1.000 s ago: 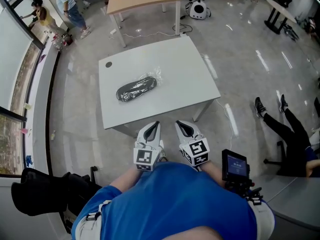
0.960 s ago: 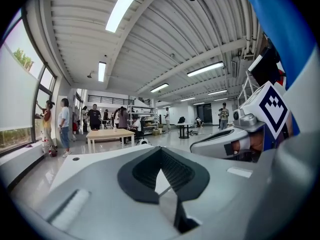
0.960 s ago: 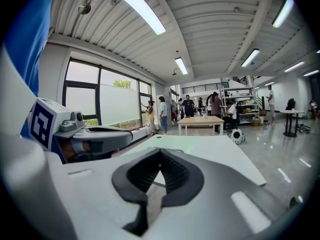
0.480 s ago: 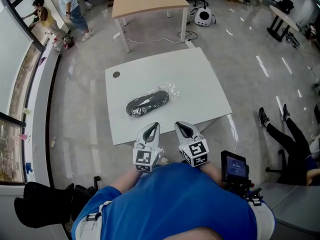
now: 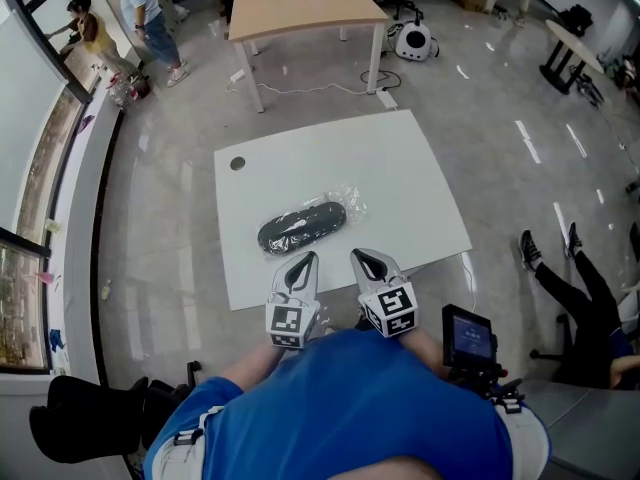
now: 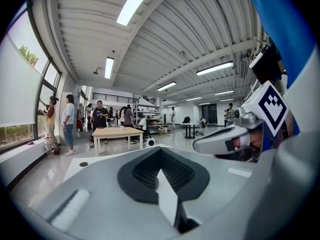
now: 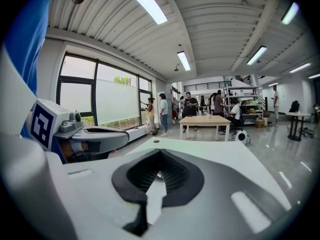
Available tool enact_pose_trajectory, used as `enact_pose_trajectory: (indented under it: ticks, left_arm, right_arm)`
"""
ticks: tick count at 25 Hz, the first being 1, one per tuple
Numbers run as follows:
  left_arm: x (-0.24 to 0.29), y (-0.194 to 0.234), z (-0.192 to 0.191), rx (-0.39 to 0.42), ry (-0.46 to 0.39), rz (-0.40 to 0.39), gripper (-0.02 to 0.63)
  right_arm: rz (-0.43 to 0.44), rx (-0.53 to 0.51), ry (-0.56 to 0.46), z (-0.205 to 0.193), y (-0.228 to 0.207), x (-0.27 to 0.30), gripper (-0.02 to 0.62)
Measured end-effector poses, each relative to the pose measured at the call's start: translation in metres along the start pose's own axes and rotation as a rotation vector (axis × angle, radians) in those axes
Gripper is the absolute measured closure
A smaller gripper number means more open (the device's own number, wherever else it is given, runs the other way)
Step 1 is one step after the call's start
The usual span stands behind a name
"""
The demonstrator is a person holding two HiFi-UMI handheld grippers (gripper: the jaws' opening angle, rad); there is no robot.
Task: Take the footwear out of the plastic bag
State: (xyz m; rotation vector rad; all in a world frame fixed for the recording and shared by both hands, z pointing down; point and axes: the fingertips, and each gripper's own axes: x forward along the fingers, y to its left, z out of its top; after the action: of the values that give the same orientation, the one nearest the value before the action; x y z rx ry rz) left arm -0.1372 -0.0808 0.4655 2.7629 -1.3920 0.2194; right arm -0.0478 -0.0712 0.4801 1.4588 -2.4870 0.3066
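The white table (image 5: 400, 168) now sits closer to the person than in the earlier head views, and its near edge has come down to the tips of both grippers, which earlier were well short of it. The left gripper (image 5: 306, 262) and right gripper (image 5: 364, 260) are side by side in front of the blue shirt (image 5: 340, 398), pointing at the table, with their marker cubes toward the body. In each gripper view the jaws are fully together with nothing between the pads, so both tools are empty. The dark shoe (image 5: 300, 226) lies on the near half of the table, inside the clear bag (image 5: 348, 200). Its long axis is slanted, and the loose plastic bunches at its far right end. The shoe lies just beyond the left gripper's tip and touches neither tool. A small round hole (image 5: 237, 164) marks the far left corner of the table. Beyond it stands a wooden table (image 5: 305, 8), with people (image 5: 140, 13) by the window at left. A small screen (image 5: 468, 336) hangs at the person's right side.
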Motion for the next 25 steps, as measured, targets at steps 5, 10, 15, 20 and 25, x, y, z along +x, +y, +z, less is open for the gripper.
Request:
enact_pose_trajectory:
  ticks: [5, 10, 15, 20, 25]
  left_arm:
    - [0.025, 0.011, -0.004, 0.006, 0.008, 0.037, 0.6]
    - [0.054, 0.025, -0.006, 0.008, 0.027, 0.102, 0.6]
    - [0.084, 0.04, -0.02, 0.01, 0.073, 0.173, 0.6]
    - [0.104, 0.058, -0.043, 0.023, 0.141, 0.233, 0.6]
    - [0.117, 0.078, -0.052, 0.05, 0.174, 0.213, 0.598]
  right_arm:
    - [0.032, -0.008, -0.006, 0.005, -0.021, 0.022, 0.592]
    - [0.088, -0.015, -0.002, 0.012, -0.046, 0.049, 0.592]
    - [0.15, -0.022, 0.018, 0.01, -0.075, 0.078, 0.592]
    - [0.218, -0.015, 0.063, -0.007, -0.098, 0.104, 0.592]
    - [0.25, -0.011, 0.099, -0.017, -0.118, 0.123, 0.592]
